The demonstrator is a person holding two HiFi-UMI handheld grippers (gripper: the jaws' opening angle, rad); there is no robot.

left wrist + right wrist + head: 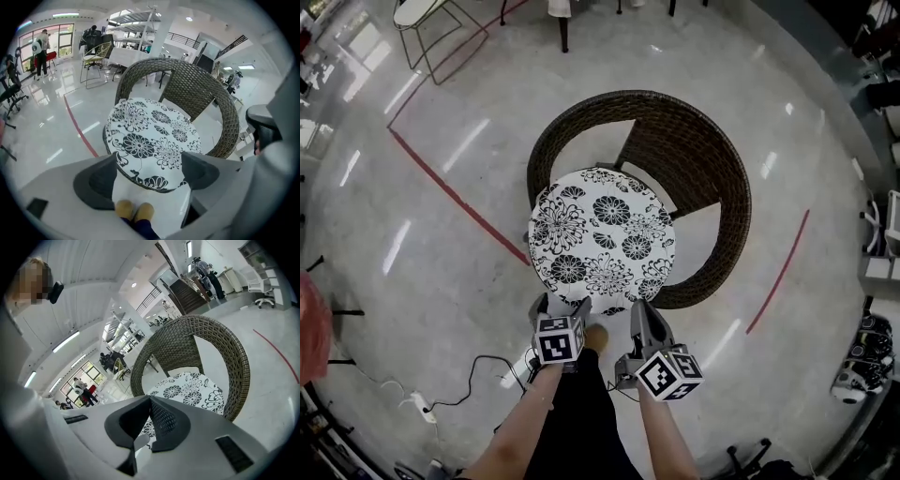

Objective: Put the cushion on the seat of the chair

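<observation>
1. Glossy pale floor (pixel 422 281); wicker chair (pixel 712 169) stands on it.
2. Floral cushion (pixel 602 239) lies flat on chair seat, toward its front.
3. Left gripper (pixel 150 171): jaws wide apart, cushion's near edge just beyond them.
4. Right gripper (pixel 150 401): jaws together, nothing between; cushion just beyond.

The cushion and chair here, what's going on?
A person with a gripper in each hand stands before a wicker chair. The floral cushion lies over the chair's seat, toward its front. The left gripper is open at the cushion's near edge; the right gripper is shut beside it.
</observation>
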